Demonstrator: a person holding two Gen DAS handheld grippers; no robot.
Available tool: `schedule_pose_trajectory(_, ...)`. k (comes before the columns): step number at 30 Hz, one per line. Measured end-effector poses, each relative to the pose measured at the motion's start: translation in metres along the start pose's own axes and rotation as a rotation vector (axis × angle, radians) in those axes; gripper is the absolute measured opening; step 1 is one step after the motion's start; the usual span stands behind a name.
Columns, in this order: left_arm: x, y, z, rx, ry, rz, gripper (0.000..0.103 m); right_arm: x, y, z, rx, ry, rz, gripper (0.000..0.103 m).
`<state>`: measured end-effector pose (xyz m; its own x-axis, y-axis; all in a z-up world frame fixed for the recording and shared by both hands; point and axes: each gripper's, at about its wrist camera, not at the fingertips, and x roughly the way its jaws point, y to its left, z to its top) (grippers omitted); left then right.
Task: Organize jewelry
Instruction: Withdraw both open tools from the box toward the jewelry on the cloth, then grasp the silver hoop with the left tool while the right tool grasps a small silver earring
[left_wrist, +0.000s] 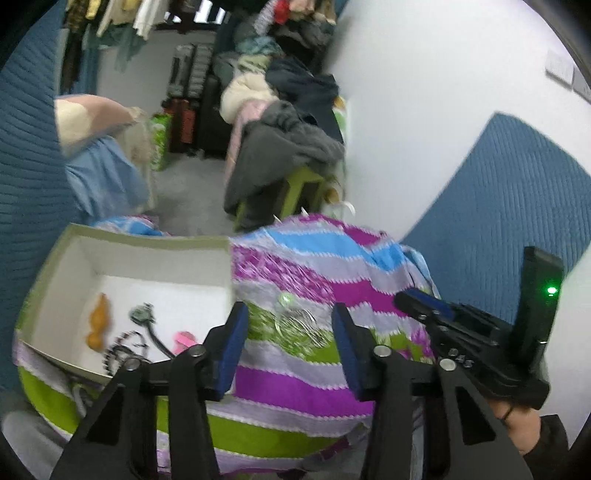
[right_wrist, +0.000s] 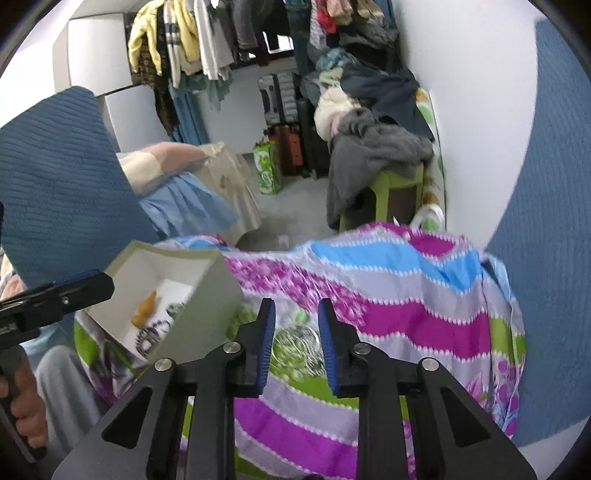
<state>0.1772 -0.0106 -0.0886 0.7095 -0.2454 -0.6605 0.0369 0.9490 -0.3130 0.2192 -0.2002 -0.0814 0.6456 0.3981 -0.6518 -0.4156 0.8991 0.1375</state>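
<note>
An open box (left_wrist: 147, 240) with white insides rests on the striped cloth at the left. In it lie an orange gourd-shaped pendant (left_wrist: 99, 319), a green pendant on a black cord (left_wrist: 140, 314), a dark beaded bracelet (left_wrist: 122, 347) and a pink piece (left_wrist: 183, 339). To the right of the box, a silvery tangle of jewelry (left_wrist: 303, 325) and a small green bead (left_wrist: 286, 300) lie on the cloth. My left gripper (left_wrist: 290, 317) hovers open just short of the tangle. My right gripper (right_wrist: 296, 314) points at the same silvery tangle (right_wrist: 297, 338) with a narrow gap and nothing pressed between its pads.
The striped purple, green and blue cloth (left_wrist: 295, 380) covers a rounded surface that drops off at the far edge. Beyond it stand a green stool (right_wrist: 384, 188) piled with grey clothes, suitcases (right_wrist: 280, 96) and hanging clothes. A blue quilt (right_wrist: 55, 177) rises at the left; a white wall is at the right.
</note>
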Motion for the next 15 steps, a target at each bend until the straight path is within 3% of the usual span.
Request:
schedule_pose_trajectory(8, 0.060, -0.014, -0.025, -0.025, 0.125, -0.023, 0.029, 0.040, -0.029, -0.041, 0.015, 0.085, 0.049, 0.015)
schedule_pose_trajectory(15, 0.109, -0.011, -0.034, -0.062, 0.196, 0.006, 0.028, 0.073, -0.050, -0.052, 0.013, 0.135, 0.057, 0.015)
